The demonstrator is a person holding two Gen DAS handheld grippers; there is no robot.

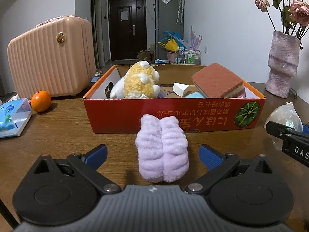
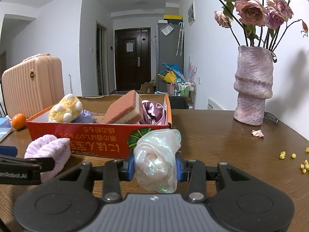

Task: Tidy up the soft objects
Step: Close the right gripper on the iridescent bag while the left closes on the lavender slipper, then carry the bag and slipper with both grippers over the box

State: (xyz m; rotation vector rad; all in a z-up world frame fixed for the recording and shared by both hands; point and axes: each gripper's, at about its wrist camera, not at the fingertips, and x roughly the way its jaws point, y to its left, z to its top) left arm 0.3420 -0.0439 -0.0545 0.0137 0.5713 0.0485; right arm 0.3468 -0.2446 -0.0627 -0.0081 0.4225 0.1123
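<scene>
On the brown tabletop (image 1: 58, 135), before the red box (image 1: 173, 114), the lilac plush band (image 1: 162, 148) lies between the left gripper's (image 1: 152, 154) spread fingers; the right gripper (image 2: 154, 166) clamps an iridescent scrunchie (image 2: 156, 160).

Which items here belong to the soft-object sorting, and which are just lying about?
Job: headband, iridescent scrunchie, box, plush, sponge.
Lying about: suitcase, orange, tissue pack, vase, crumbs.
</scene>
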